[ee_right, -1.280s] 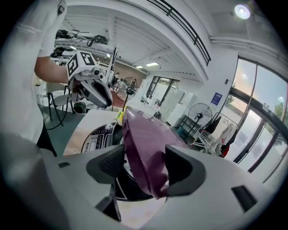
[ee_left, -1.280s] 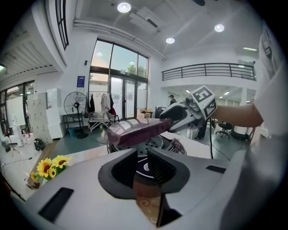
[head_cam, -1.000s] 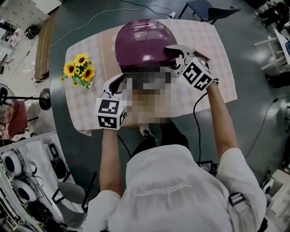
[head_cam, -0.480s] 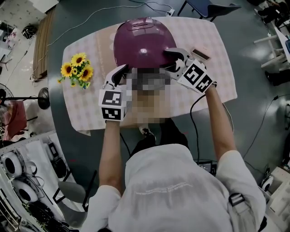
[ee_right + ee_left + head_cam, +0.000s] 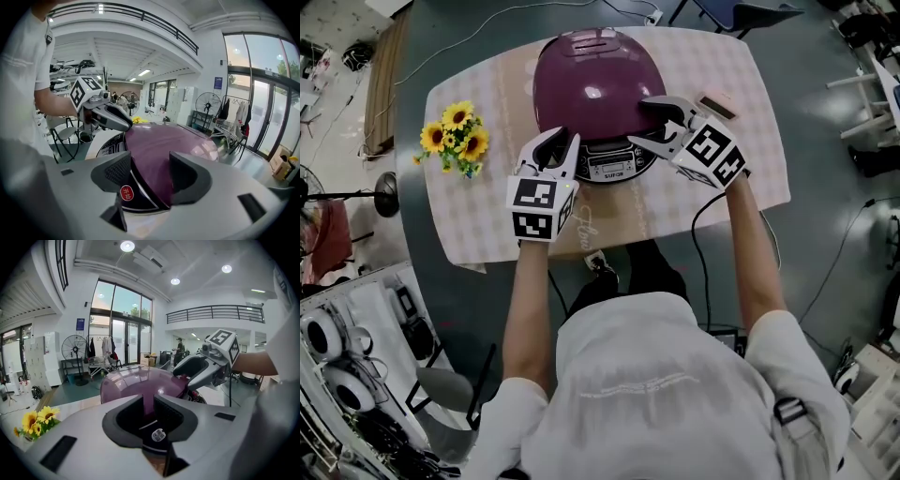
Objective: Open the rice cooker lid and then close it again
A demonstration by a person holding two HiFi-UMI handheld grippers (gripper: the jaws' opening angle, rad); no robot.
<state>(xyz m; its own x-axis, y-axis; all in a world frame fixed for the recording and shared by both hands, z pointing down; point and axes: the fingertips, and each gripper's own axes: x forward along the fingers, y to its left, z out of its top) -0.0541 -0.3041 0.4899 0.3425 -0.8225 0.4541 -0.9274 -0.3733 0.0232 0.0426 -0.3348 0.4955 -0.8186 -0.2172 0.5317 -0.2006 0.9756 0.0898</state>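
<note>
The jaws of the left gripper point(image 5: 555, 148) stand a little apart, and nothing is in the narrow gap. Through it, the left gripper view shows only the purple dome beyond and a small round sticker lower down. The jaws of the right gripper point(image 5: 645, 118) stand wide and have just been closing a little. The front right edge of the lid point(image 5: 592, 75) lies between them, and neither pad can be seen pressing on it. In the right gripper view a round red mark point(image 5: 125, 192) on the dark front sits just below the left-hand jaw.

The cooker point(image 5: 551, 105) stands on the far middle of the table point(image 5: 741, 164). Its lid is down and its panel point(image 5: 614, 167) faces the person. The left gripper is at its front left, with the tips just beside the panel. The right gripper is at its front right, tilted over the rim.

A pale checked cloth covers the table. Sunflowers point(image 5: 457, 139) lie near its left edge, well apart from the cooker. A small pinkish box point(image 5: 715, 105) lies to the cooker's right, just beyond the right gripper. On the floor a fan point(image 5: 389, 183) stands to the left of the table, and a chair point(image 5: 736, 17) stands past its far edge.
</note>
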